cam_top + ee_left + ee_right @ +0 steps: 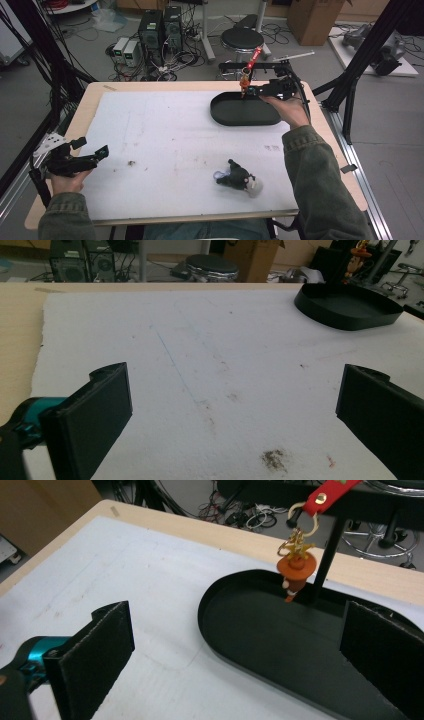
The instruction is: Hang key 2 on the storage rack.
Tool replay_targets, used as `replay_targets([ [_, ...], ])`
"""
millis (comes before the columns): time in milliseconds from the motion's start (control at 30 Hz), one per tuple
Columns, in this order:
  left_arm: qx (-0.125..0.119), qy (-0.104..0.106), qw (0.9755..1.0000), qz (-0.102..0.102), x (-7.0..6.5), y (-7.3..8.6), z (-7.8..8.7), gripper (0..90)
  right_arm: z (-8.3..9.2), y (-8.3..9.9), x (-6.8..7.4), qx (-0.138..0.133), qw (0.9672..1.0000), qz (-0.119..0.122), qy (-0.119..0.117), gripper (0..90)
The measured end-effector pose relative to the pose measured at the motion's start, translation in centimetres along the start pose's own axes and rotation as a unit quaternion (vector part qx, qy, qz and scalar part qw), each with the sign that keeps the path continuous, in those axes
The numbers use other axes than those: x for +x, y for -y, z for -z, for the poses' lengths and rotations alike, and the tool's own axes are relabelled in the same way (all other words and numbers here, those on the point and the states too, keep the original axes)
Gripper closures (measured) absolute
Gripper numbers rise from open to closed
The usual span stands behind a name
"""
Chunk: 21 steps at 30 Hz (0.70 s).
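Orange charm [296, 570] is hung on a red strap [327, 494] over the black tray [260, 640] at one o'clock — right gripper [235, 650] is spread empty beneath, left gripper [235, 410] likewise; a careless sweep could snag it.

right gripper [251, 91] over black tray [227, 112], jaws apart

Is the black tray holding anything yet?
No: the black tray lies bare inside, and the orange charm hangs over it.
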<state>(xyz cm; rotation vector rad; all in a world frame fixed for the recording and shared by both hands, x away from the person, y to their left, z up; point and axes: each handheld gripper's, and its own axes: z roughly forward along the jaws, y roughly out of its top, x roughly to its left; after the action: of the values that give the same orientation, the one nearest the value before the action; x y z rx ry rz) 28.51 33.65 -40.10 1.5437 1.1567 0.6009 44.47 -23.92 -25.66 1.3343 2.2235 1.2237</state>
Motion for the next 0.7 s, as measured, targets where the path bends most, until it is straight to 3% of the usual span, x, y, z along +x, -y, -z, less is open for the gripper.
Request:
replay_targets([
  [100, 0.002, 0.0, 1.0, -0.002, 0.0, 0.0, 0.0, 1.9, 0.0, 0.7, 0.1, 0.013, 0.9999, 0.005, -0.007, 0.4],
  [233, 0.004, -0.001, 1.0, -0.002, 0.0, 0.0, 0.0, 1.8, 0.1, 1.8, 0.3, 0.01, 0.9997, 0.011, -0.017, 0.4],
  [433, 0.004, -0.001, 1.0, -0.003, 0.0, 0.0, 0.0, 1.9, -0.1, 3.5, 0.6, 0.014, 0.9997, 0.021, -0.006, 0.4],
  [700, 0.005, -0.003, 1.0, -0.003, 0.1, 0.0, 0.1, 1.9, -0.3, 5.4, 0.7, 0.023, 0.9994, 0.02, -0.016, 0.4],
])
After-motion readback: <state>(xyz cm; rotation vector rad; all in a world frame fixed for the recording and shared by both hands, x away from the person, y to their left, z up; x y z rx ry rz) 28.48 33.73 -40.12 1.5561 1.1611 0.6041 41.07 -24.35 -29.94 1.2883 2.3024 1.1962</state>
